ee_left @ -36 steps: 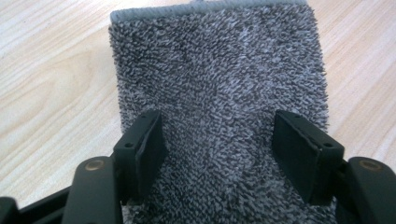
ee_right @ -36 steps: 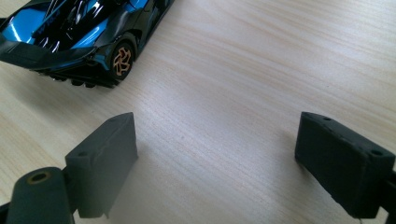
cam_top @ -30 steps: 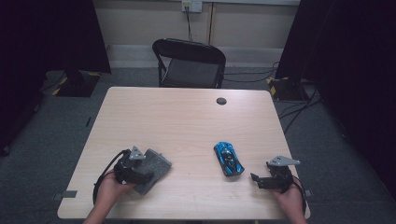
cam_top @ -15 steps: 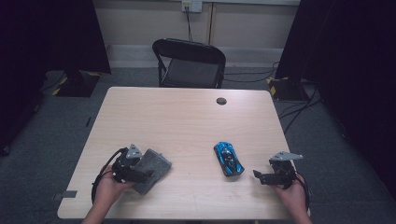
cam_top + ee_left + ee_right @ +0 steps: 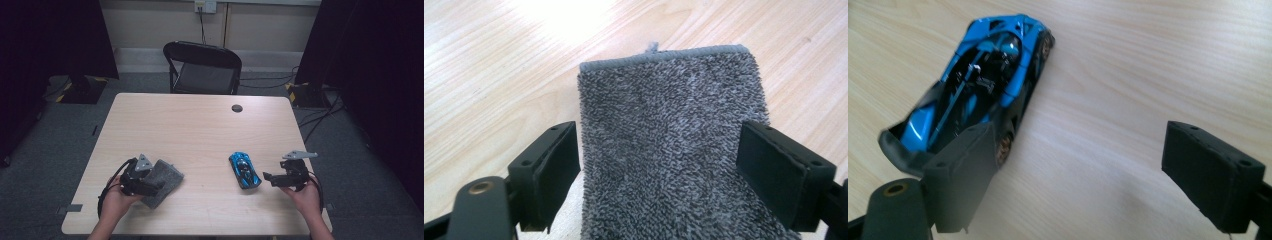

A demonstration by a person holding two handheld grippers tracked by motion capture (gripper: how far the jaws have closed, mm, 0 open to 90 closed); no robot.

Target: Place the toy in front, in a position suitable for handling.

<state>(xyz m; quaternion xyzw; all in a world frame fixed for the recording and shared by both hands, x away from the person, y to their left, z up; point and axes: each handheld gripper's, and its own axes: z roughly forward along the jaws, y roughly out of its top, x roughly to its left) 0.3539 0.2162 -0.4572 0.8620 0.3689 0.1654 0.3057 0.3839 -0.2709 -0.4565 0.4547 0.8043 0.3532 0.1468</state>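
The grey cloth (image 5: 162,181) lies flat on the table (image 5: 200,125), near the front edge and toward its front left corner. The blue toy car (image 5: 244,170) stands on its wheels nearer the front right corner, well apart from the cloth, and its length runs at a slant to the front edge.

The step in hand seems to be the taking of these two things, the cloth by the left and the car by the right. To do it well, the left gripper (image 5: 659,165) should go lower, until both jaws stand beside the pile of the cloth, and only then close, so that it takes the folded layers together and not only the top one. The right gripper (image 5: 1093,175) should first turn and shift toward the car, because the car is now off to one side of the gap and not inside it.

The left jaws have just been opening and are now spread wide; the cloth lies between them, but the pads do not press on it. The right jaws are also spread wide and hold nothing; one jaw is just beside the car's side.
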